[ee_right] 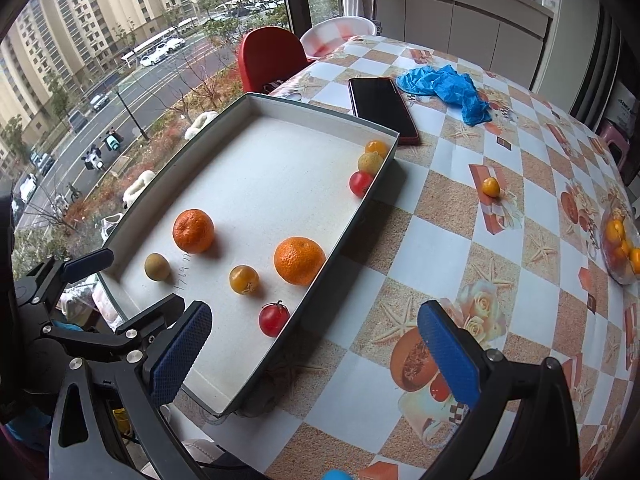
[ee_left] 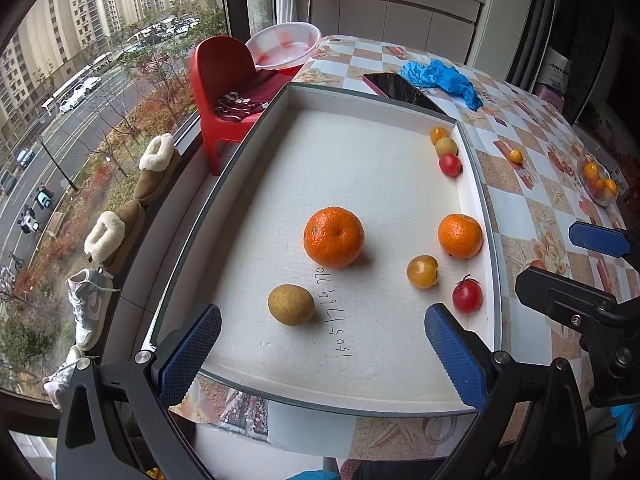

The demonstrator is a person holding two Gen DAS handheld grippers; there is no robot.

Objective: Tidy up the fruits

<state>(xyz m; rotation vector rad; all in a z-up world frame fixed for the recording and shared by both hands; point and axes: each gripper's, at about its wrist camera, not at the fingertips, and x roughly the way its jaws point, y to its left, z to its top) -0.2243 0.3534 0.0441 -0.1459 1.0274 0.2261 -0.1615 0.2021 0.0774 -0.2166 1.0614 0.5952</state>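
A white tray (ee_left: 360, 394) (ee_right: 320, 256) holds two oranges (ee_left: 334, 236) (ee_left: 460, 236), a brown-green fruit (ee_left: 291, 305), a yellow tomato (ee_left: 422, 271) and a red tomato (ee_left: 467, 295) near its front. Three small fruits (ee_left: 445, 151) (ee_right: 370, 164) sit in its far right corner. A small yellow fruit (ee_right: 490, 187) (ee_left: 515, 155) lies loose on the tablecloth. My left gripper (ee_left: 320, 356) is open and empty over the tray's near edge. My right gripper (ee_right: 316, 350) is open and empty over the tray's right front corner; it also shows in the left wrist view (ee_left: 568, 264).
A glass bowl of oranges (ee_right: 620, 244) (ee_left: 598, 184) stands at the table's right edge. A phone (ee_right: 382, 106) and blue gloves (ee_right: 448, 88) lie beyond the tray. A red chair (ee_left: 224, 80) and a basin (ee_left: 284, 44) stand by the window on the left.
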